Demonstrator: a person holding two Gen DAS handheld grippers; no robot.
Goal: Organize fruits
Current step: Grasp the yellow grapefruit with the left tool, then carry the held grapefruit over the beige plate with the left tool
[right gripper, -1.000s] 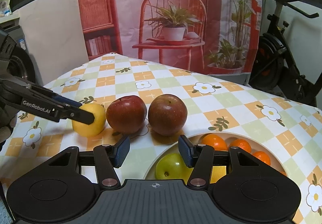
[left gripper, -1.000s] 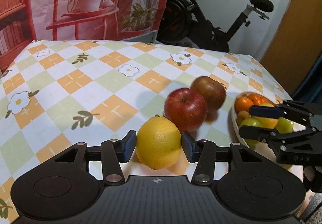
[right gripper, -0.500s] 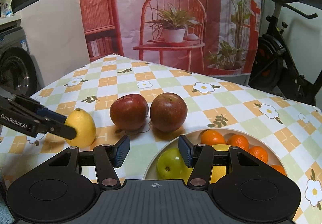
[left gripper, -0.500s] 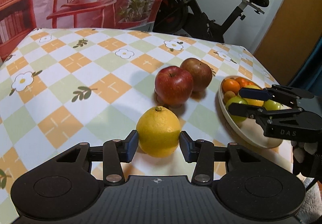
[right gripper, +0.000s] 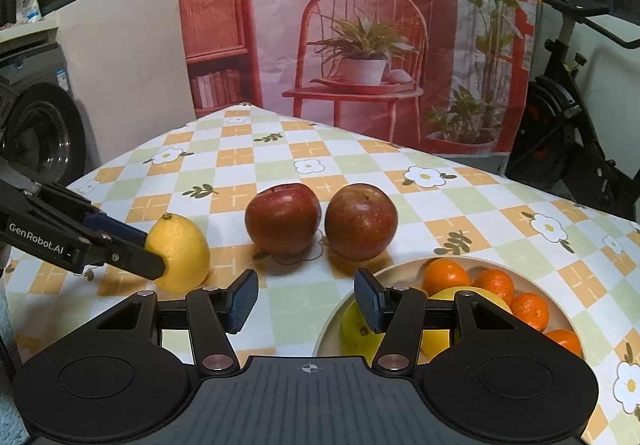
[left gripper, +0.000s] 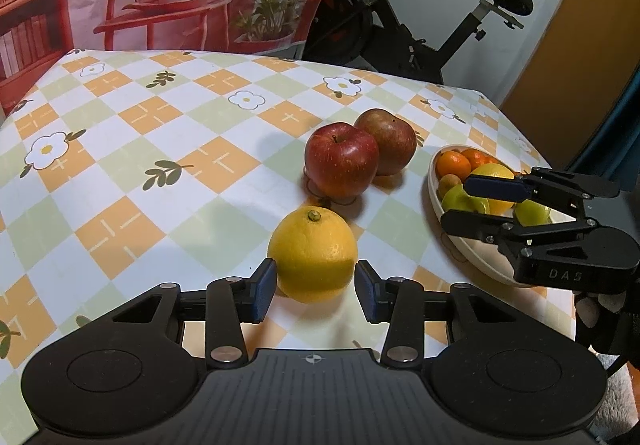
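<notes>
Gripping one lemon (left gripper: pixel 313 253), left fingers (left gripper: pixel 265 287); right fingers (right gripper: pixel 244 299) apart, empty; two apples (left gripper: pixel 341 159).

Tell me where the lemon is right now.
In the left wrist view, the lemon sits on the tablecloth between the left gripper pads, just in front of the red apple.

The left gripper (left gripper: pixel 315 287) angles downward, its pads pressing a lemon (left gripper: pixel 313 255). The right gripper (right gripper: pixel 306 297) angles downward, jaws parted and empty.
</notes>
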